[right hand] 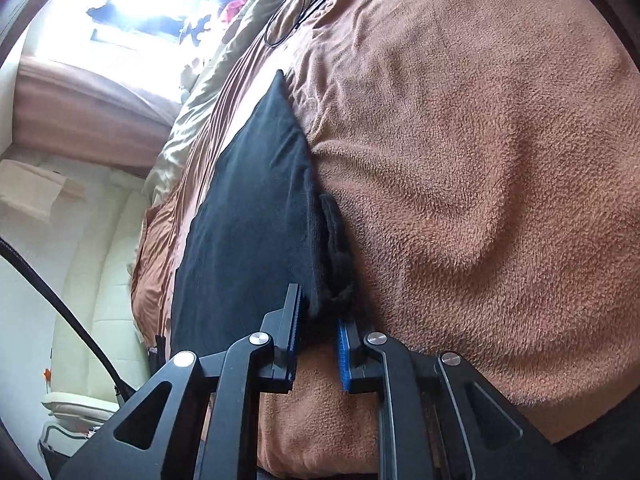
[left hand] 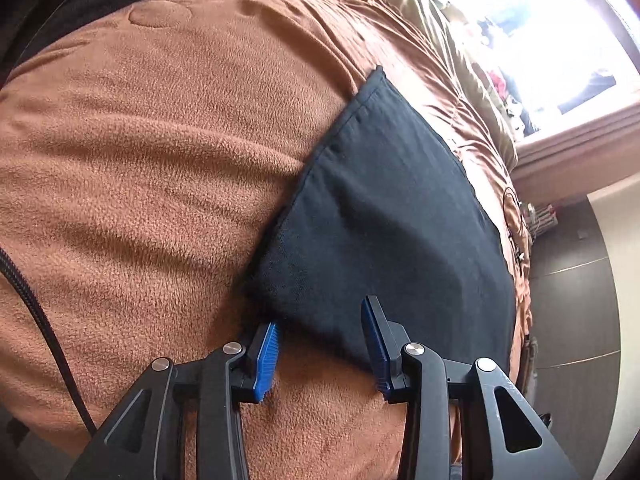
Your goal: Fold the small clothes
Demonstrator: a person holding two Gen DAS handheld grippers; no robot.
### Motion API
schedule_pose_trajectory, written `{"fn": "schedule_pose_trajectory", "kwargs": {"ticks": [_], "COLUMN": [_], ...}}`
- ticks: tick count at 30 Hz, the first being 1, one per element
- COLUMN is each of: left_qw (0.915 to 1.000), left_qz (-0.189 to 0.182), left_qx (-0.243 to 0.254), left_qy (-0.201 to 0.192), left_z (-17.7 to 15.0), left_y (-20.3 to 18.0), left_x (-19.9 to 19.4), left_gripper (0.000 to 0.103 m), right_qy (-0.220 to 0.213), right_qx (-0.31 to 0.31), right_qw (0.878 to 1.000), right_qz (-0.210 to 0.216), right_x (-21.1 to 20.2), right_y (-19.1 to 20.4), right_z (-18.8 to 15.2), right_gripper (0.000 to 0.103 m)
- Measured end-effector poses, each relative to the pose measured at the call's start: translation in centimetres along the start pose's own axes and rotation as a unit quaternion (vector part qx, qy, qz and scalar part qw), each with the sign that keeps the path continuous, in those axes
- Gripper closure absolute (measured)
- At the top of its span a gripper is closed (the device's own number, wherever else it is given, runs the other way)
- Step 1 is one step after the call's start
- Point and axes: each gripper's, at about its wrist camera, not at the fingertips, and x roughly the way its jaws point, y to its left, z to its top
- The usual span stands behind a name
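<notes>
**Taking both near corners before the fold**

The black garment is lying flat on the brown blanket. Left gripper and right gripper are straddling its near edge, jaws apart, gripping nothing; each should be pinching every layer evenly.

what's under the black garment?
The black garment lies on a brown fleece blanket, which shows on every side of it. Whatever lies directly beneath the cloth is covered and cannot be seen.
</notes>
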Motion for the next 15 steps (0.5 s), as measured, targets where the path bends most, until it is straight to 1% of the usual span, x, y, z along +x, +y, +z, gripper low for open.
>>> {"fn": "schedule_pose_trajectory", "kwargs": {"ticks": [3,6,10,15], "left_qw": [0.9998,0.9996,0.9993,0.9986], "left_qz": [0.009,0.001,0.001,0.006], "left_qx": [-0.001,-0.005,0.011,0.032], "left_qy": [-0.018,-0.027,-0.034,-0.041], "left_z": [0.4,0.5,0.8,1.6], "left_y": [0.2,0.6,0.7,0.3], "left_x": [-0.2,-0.2,-0.4,0.3], "left_gripper": [0.062,0.062,0.062,0.062], "right_qy": [-0.001,-0.006,-0.012,-0.010], "right_qx": [0.000,0.007,0.005,-0.002], "right_qw": [1.000,1.000,1.000,1.000], "right_qz": [-0.001,0.002,0.009,0.006], "right_x": [0.3,0.8,1.5,2.9], "right_y": [0.3,0.2,0.6,1.1], "right_z": [0.3,0.6,1.0,1.4], "right_gripper": [0.090,0.090,0.090,0.090]}}
